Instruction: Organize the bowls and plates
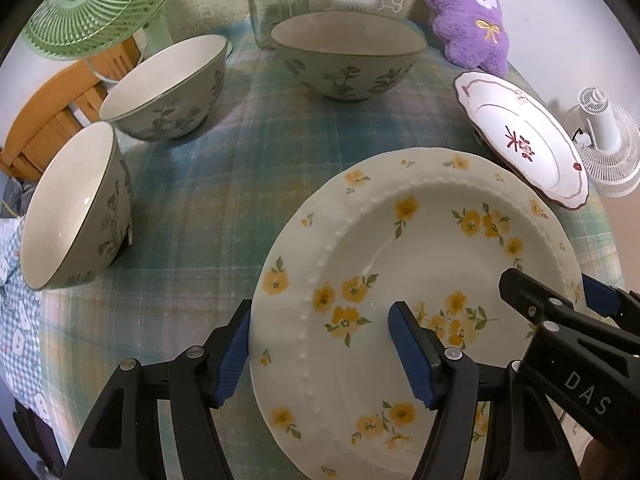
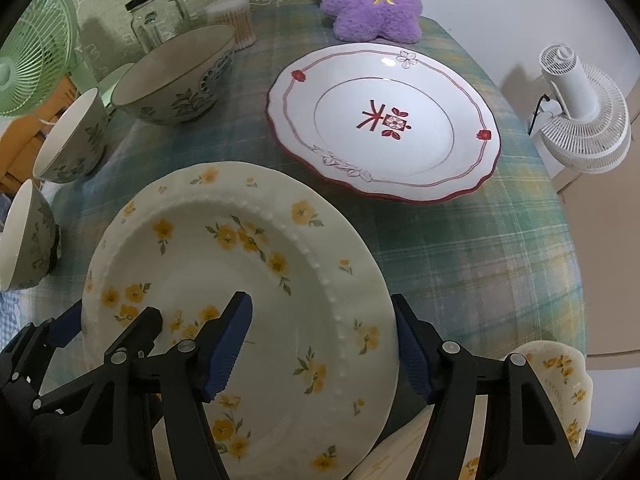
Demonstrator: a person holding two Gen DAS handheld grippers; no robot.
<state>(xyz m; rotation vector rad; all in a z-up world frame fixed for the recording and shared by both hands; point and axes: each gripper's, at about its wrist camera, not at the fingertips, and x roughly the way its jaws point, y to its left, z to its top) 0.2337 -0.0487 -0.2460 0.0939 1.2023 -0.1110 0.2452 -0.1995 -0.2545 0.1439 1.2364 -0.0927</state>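
Yellow-flower plate (image 1: 420, 264) straddled at opposite rims by left gripper (image 1: 320, 354) and right gripper (image 2: 322, 348), fingers spread, pad contact seemingly loose, red-trimmed plate (image 2: 384, 120) set nearby.

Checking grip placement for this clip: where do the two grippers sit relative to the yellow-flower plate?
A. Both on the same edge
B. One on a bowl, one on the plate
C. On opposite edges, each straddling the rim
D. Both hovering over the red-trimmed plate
C: the left gripper straddles the left rim of the yellow-flower plate, while the right gripper straddles its right rim, one finger inside and one outside.
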